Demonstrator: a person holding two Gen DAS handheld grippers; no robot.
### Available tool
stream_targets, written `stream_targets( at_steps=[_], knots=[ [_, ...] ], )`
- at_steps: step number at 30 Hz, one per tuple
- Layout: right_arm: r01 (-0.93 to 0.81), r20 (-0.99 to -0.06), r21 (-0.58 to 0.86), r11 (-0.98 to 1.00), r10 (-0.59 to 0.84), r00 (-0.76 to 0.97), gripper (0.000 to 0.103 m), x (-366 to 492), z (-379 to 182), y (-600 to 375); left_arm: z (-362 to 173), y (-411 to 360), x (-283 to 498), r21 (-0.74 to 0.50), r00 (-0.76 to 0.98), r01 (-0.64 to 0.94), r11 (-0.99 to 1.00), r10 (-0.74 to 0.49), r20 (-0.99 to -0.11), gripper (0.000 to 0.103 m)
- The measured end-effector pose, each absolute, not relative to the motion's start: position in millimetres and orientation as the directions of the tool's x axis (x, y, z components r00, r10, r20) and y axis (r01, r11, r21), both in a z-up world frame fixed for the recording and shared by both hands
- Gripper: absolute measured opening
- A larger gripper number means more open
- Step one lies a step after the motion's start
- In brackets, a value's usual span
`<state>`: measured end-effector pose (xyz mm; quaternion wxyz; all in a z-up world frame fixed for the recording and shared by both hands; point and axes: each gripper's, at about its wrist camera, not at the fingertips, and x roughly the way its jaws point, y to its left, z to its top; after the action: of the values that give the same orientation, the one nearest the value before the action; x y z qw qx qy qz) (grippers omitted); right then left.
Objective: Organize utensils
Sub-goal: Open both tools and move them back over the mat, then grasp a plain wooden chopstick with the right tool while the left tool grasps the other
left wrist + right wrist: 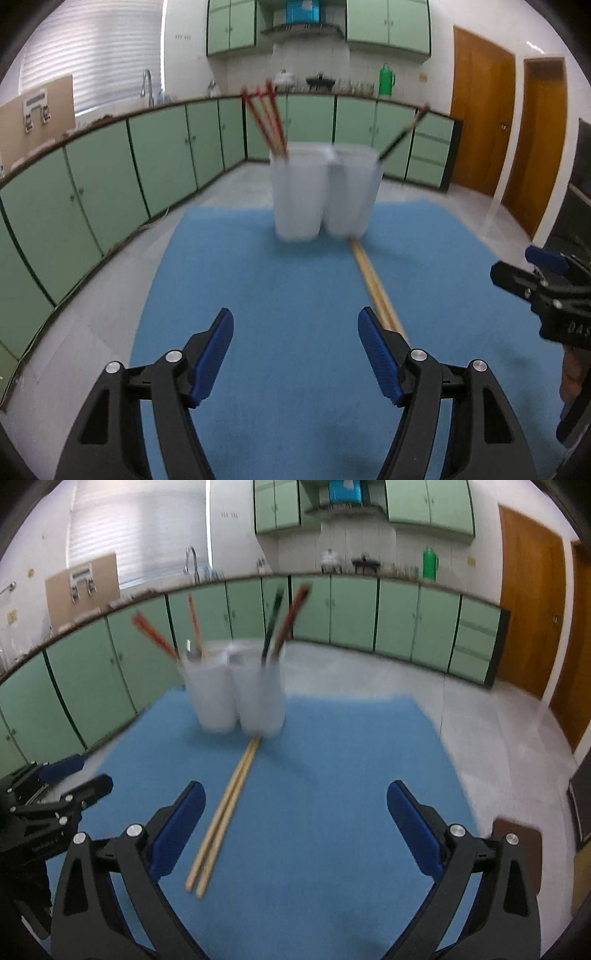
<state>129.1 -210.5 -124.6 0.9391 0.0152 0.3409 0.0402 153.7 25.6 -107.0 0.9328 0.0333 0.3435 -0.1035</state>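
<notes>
Two translucent white cups stand side by side, touching, at the far end of a blue mat [332, 775] that covers the desk. The left cup [210, 698] holds red chopsticks [155, 637]: three are countable in the left wrist view, where they lean left in a tight bundle, while motion blur prevents a firm count in the right wrist view. The right cup [260, 701] holds two sticks in the right wrist view, one dark chopstick [271, 627] and one dark red chopstick [291, 620], both leaning right. In the left wrist view only one dark stick is visible above this cup.

One pair of plain wooden chopsticks [225, 812], two sticks in total, lies flat on the mat. The sticks lie parallel and touching. Their far tips reach the base of the right cup; their near ends point toward the grippers.

The left gripper [295, 332] hovers above the mat with its two blue-padded fingers spread apart and nothing between them. The wooden pair passes just beside and behind its right finger [373, 339]. The right gripper [295, 805] is likewise spread wide and holds nothing. The wooden pair lies between its fingers, close to the left finger [184, 812]. Each gripper appears at the edge of the other camera's view.
</notes>
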Motion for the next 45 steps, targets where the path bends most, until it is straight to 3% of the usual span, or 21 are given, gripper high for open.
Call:
stream_targets(
  at_steps=[10,14,20,29,35,43,45],
  knots=[
    [-0.089,-0.722,0.027,0.996,0.081,0.687,0.095,117.0,-178.3,-182.5,-146.4,25.1,136.9,0.042,0.676,0.220,0.974,-0.121,-0.727,0.069],
    [-0.132,-0.740,0.024,0.991,0.107,0.665,0.081,111.7,-186.3,-169.6,-151.2,32.9,135.5,0.048,0.671,0.208,0.977,-0.107,-0.734,0.069],
    [-0.167,-0.767,0.019,0.986,0.122,0.630,0.071,114.3,-192.6,-155.0,-151.5,45.1,137.2,0.032,0.670,0.185,0.982,-0.102,-0.735,0.069],
    [-0.146,-0.786,0.048,0.988,0.127,0.605,0.068,115.8,-196.8,-163.2,-153.5,44.4,138.4,0.024,0.667,0.194,0.981,-0.114,-0.737,0.069],
    [-0.090,-0.792,-0.011,0.996,0.046,0.609,0.063,114.8,-196.2,-175.9,-154.1,45.5,139.1,0.016,0.668,0.192,0.981,-0.118,-0.735,0.069],
    [-0.107,-0.783,0.080,0.991,0.129,0.609,0.047,108.8,-196.5,-181.6,-153.5,41.0,138.7,0.021,0.669,0.200,0.980,-0.121,-0.733,0.069],
    [-0.120,-0.780,0.075,0.990,0.133,0.611,0.033,109.2,-196.0,-177.7,-153.6,40.0,138.9,0.018,0.668,0.201,0.979,-0.124,-0.734,0.069]
  ],
)
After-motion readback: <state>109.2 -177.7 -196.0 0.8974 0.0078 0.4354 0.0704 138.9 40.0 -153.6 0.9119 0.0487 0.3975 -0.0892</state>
